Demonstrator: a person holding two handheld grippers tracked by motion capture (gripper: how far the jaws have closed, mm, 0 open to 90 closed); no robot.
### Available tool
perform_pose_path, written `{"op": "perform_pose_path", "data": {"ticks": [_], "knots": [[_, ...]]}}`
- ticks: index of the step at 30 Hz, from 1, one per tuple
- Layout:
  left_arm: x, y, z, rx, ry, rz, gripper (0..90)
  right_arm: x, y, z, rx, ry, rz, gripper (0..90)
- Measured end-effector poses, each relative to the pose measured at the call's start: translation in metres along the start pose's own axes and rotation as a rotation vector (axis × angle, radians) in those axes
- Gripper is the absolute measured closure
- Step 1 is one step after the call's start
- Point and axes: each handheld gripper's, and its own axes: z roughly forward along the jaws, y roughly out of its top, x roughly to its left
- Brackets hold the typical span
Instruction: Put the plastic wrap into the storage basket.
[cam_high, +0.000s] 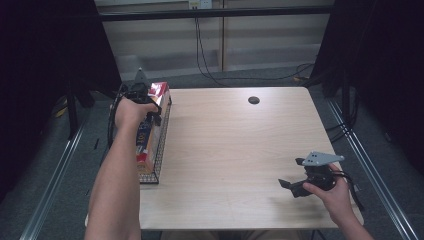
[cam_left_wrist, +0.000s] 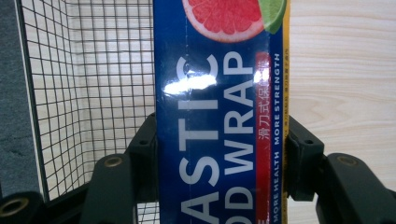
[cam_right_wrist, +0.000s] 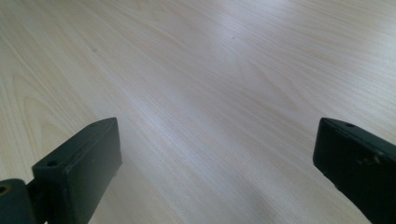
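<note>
A long blue plastic wrap box (cam_left_wrist: 219, 121) with a grapefruit picture lies in the black wire basket (cam_high: 161, 145) at the table's left edge. My left gripper (cam_left_wrist: 219, 158) is shut on this box, one pad on each long side. In the high view the left gripper (cam_high: 142, 102) sits over the far end of the box (cam_high: 146, 142), held by a hand. Near the table's front right corner my right gripper (cam_high: 292, 175) rests low over bare wood. Its jaws stand wide apart with nothing between them, as the right gripper (cam_right_wrist: 217, 158) view shows.
A small round black disc (cam_high: 253, 100) lies near the table's far edge. The wire basket's mesh wall (cam_left_wrist: 93, 93) stands close beside the box. Black cables hang behind the table, and metal rails run along the floor on both sides.
</note>
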Motion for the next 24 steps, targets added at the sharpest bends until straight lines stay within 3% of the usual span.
{"op": "perform_pose_path", "data": {"ticks": [19, 24], "knots": [[0.017, -0.008, 0.004, 0.002, 0.007, -0.024, 43.5, 0.000, 0.000, 0.001, 0.002, 0.014, -0.004, 0.8], [0.023, -0.012, 0.005, -0.005, 0.003, -0.047, 43.5, 0.000, 0.000, 0.001, 0.002, 0.018, -0.005, 0.8]]}}
